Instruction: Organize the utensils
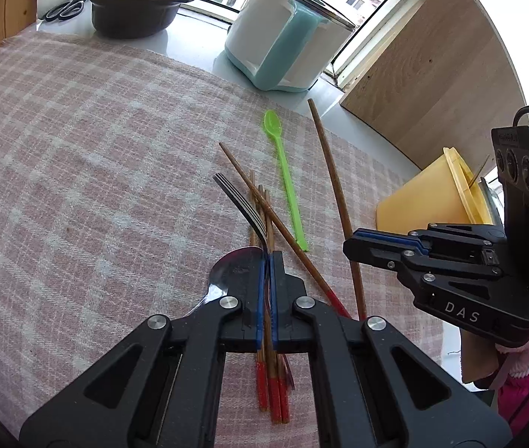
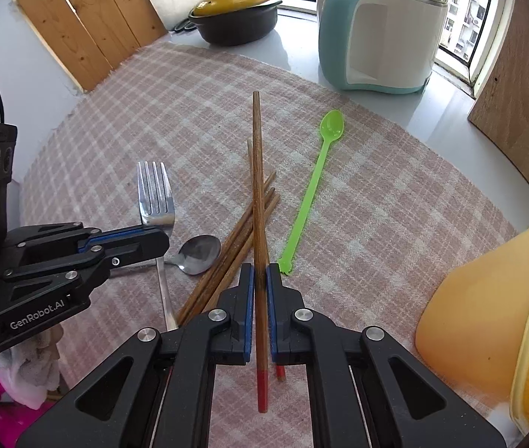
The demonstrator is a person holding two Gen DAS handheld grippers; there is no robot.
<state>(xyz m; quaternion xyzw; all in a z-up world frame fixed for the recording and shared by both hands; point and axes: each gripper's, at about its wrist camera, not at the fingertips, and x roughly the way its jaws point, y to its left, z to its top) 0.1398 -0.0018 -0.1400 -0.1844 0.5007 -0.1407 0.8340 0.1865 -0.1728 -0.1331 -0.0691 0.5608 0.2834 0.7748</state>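
Left gripper (image 1: pixel 267 257) closed on fork (image 1: pixel 244 209), pads pinching its neck, tines projecting ahead and up-left of the tips, handle passing back between the fingers. Confirmed in right wrist view: left gripper (image 2: pixel 160 237) clamped across fork (image 2: pixel 155 194) just below the tines, handle trailing down toward the cloth. Right gripper (image 2: pixel 260 272) closed on one chopstick (image 2: pixel 257 186), pads pressed on it near the red end; stick pointing straight ahead of the tips, red end hanging back behind the pads. Same chopstick (image 1: pixel 333 186) seen from left wrist view, held by right gripper (image 1: pixel 350 248), off to the right of the left gripper. Spoon (image 2: pixel 199 248) lying on cloth (image 2: pixel 376 205), just right of the left gripper's tips and left of the right gripper; bowl only in sight (image 1: pixel 232 272) under the left finger. Loose chopsticks (image 2: pixel 234 246) bundled on the cloth directly beneath and ahead of the right gripper, between spoon and green spoon (image 2: pixel 316 179). Green spoon lying flat just right of the right gripper's tips, bowl pointing away. Yellow tub (image 2: pixel 488 317) tilted on its side at far right of the right gripper. Black pot (image 2: pixel 236 18) with yellow lid and white-teal cooker (image 2: pixel 376 37) well ahead of both grippers, beyond the cloth by the window.
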